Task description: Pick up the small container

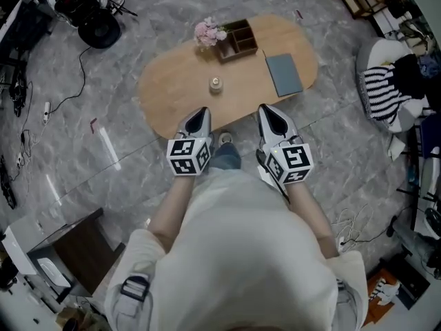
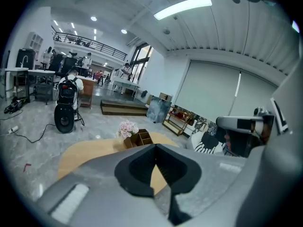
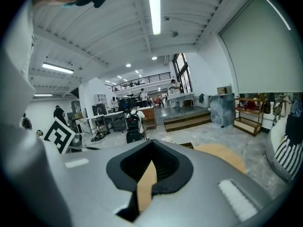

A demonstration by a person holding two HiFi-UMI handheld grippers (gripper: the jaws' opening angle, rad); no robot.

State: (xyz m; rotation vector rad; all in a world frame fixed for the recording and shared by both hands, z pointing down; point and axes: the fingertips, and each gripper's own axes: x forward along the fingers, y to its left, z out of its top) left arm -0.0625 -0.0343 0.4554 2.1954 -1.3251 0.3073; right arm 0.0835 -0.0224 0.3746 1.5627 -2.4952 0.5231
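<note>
Both pairs of jaws stand closed and empty; left gripper [image 1: 200, 116] and right gripper [image 1: 269, 114] hang at the near edge of the table [image 1: 172, 95]; the small container [image 1: 216, 83] stands mid-table ahead, alone; too small to read surely, it looks light, rigid, perhaps glass, so pinch its sides gently; bare wood surrounds it, organiser [image 1: 238, 38] behind, notebook [image 1: 284, 74] to the right.

table [image 1: 172, 92]: pale wood, smooth, matt
floor [image 1: 138, 19]: grey marbled stone, glossy
box [image 1: 238, 38]: dark wood
shirt [image 1: 241, 254]: pale cloth

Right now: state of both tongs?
Left tongs: closed, holding nothing.
Right tongs: closed, holding nothing.
</note>
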